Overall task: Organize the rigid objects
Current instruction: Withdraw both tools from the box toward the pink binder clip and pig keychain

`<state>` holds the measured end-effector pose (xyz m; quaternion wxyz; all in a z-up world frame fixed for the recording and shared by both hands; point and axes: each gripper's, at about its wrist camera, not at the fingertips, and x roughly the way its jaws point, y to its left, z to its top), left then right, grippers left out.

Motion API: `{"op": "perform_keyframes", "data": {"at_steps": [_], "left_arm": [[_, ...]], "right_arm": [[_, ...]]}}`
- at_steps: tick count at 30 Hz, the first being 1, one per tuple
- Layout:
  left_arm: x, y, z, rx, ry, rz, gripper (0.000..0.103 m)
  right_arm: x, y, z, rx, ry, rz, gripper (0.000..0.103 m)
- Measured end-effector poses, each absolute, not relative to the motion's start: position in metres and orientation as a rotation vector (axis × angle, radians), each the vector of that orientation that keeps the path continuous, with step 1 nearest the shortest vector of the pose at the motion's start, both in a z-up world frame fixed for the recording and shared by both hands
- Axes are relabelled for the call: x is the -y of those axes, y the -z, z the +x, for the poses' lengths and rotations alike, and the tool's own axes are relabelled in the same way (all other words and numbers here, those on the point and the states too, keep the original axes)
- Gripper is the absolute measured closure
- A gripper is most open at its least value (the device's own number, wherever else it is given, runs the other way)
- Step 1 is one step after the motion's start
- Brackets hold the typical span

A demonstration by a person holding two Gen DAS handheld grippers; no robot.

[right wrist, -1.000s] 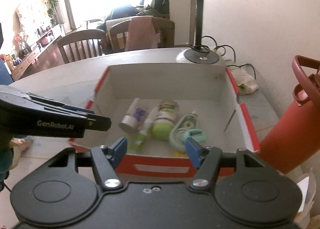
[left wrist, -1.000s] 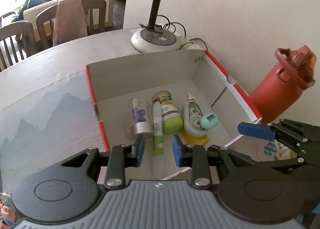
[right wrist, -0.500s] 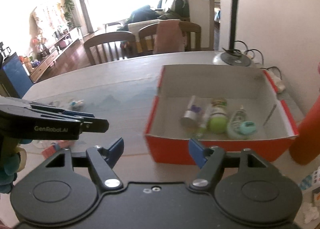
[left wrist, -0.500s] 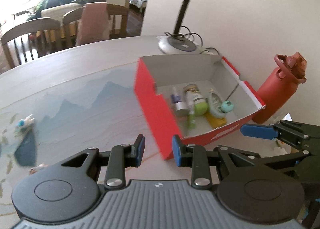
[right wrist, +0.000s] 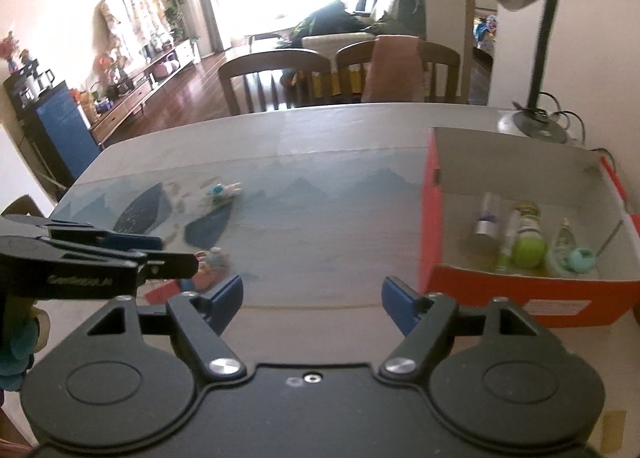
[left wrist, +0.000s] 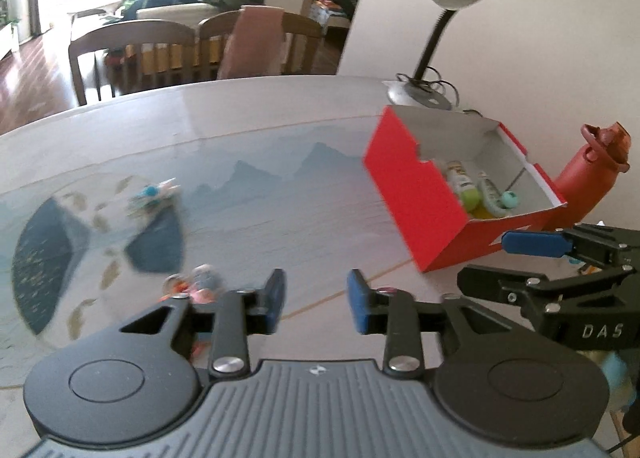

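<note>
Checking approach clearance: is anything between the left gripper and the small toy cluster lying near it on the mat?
Nothing visible. The left gripper, jaws opening and empty, faces bare table; the toy cluster lies just beyond its left finger, blurred. The red box sits well off to the right.

One open red cardboard box with a white inside (right wrist: 520, 298) stands near the tabletop's (right wrist: 320, 226) far right corner. It holds five things: one clear silver-capped tube (right wrist: 486, 220), one slim white-and-green pen (right wrist: 507, 244), one green-capped bottle (right wrist: 529, 238), one teal correction-tape dispenser (right wrist: 570, 250), and one flat yellow item (left wrist: 482, 213). Two small toy figures (right wrist: 224, 191) (right wrist: 210, 260) lie toward the left edge. One red water bottle (left wrist: 588, 174), one white desk lamp (left wrist: 440, 18), two wooden chairs (right wrist: 276, 78).
</note>
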<state>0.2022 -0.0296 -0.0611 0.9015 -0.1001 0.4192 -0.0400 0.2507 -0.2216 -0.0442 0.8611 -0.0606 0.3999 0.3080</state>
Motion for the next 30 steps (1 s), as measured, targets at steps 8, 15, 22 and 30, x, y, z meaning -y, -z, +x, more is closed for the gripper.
{"op": "perform_keyframes", "data": {"at_steps": [8,15,22,30], "left_arm": [[-0.016,0.07,0.17,-0.833,0.029,-0.219,0.032],[-0.045,0.089,0.155,-0.828,-0.019,-0.224,0.023],[-0.063,0.116,0.153,-0.844,-0.061,-0.253,0.016],[-0.069,0.143,0.158,-0.816,-0.106,-0.25,0.0]], "right_arm": [[0.174,0.055,0.249,-0.882,-0.676,-0.154,0.023],[0.137,0.072,0.252,-0.929,-0.693,-0.174,0.017],[0.107,0.092,0.262,-0.981,-0.683,-0.176,0.014],[0.079,0.119,0.281,-1.052,-0.63,-0.169,0.014]]}}
